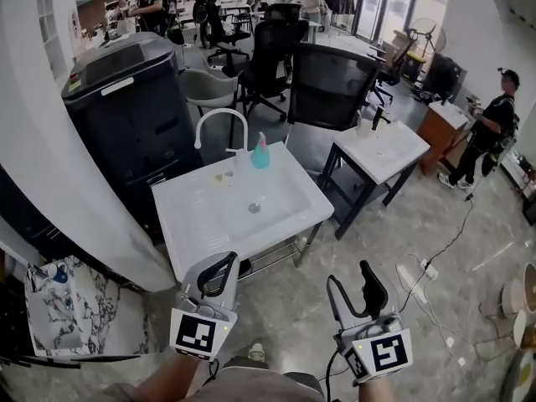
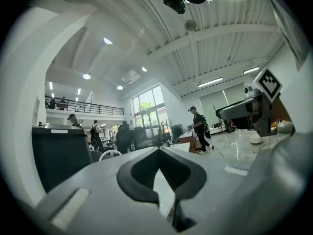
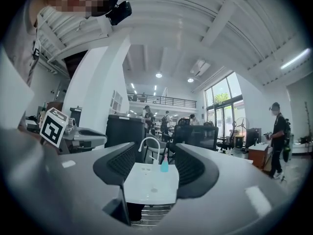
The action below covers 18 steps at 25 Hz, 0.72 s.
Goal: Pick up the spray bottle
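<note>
A teal spray bottle (image 1: pixel 260 152) with a pink top stands upright at the back edge of a white sink table (image 1: pixel 201 216), next to its curved white faucet (image 1: pixel 219 121). Both grippers are held low, well short of the table's near edge. My left gripper (image 1: pixel 228 260) is shut with its tips touching and nothing between them (image 2: pixel 157 151). My right gripper (image 1: pixel 348 276) is open and holds nothing. In the right gripper view the spray bottle (image 3: pixel 165 165) and sink table (image 3: pixel 146 187) show far off in the gap of the right gripper (image 3: pixel 155 153).
A tall dark machine (image 1: pixel 126 99) stands left of the sink and black office chairs (image 1: pixel 331 82) behind it. A second white table (image 1: pixel 381 149) is to the right. A power strip and cable (image 1: pixel 416 272) lie on the floor. A marble shelf (image 1: pixel 79 308) sits at my left.
</note>
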Available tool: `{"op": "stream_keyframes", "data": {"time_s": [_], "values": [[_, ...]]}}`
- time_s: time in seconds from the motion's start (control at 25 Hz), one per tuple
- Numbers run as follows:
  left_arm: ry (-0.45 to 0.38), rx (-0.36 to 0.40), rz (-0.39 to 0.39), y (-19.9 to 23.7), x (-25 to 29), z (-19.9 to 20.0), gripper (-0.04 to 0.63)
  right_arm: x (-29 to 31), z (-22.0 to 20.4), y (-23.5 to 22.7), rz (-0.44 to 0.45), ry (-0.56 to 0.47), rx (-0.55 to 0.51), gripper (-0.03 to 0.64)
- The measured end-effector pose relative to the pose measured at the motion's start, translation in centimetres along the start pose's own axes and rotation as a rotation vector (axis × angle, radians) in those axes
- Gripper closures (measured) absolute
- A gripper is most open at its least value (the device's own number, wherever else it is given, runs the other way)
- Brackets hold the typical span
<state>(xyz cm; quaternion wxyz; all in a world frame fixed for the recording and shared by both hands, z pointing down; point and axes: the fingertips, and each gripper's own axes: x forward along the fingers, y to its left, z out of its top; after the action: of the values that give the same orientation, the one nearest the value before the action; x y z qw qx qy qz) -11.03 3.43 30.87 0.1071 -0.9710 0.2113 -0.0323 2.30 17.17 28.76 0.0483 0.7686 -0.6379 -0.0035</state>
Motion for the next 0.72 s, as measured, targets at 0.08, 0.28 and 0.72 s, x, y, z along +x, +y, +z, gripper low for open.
{"op": "stream_keyframes", "data": {"time_s": [0.08,0.28,0.72], "values": [[-0.007,0.018,0.006,1.5,1.8,-0.1,0.595,2.2,0.1,-0.4,0.006,0.003,0.0,0.348],[-0.019,0.019,0.021,4.2,4.4,-0.8,0.595,6.7,-0.3,-0.6,0.041,0.011,0.003,0.345],[0.034,0.011,0.079,6.6,10.2,-5.5,0.595,14.8,-3.0,-3.3,0.133,0.012,-0.002,0.342]]}}
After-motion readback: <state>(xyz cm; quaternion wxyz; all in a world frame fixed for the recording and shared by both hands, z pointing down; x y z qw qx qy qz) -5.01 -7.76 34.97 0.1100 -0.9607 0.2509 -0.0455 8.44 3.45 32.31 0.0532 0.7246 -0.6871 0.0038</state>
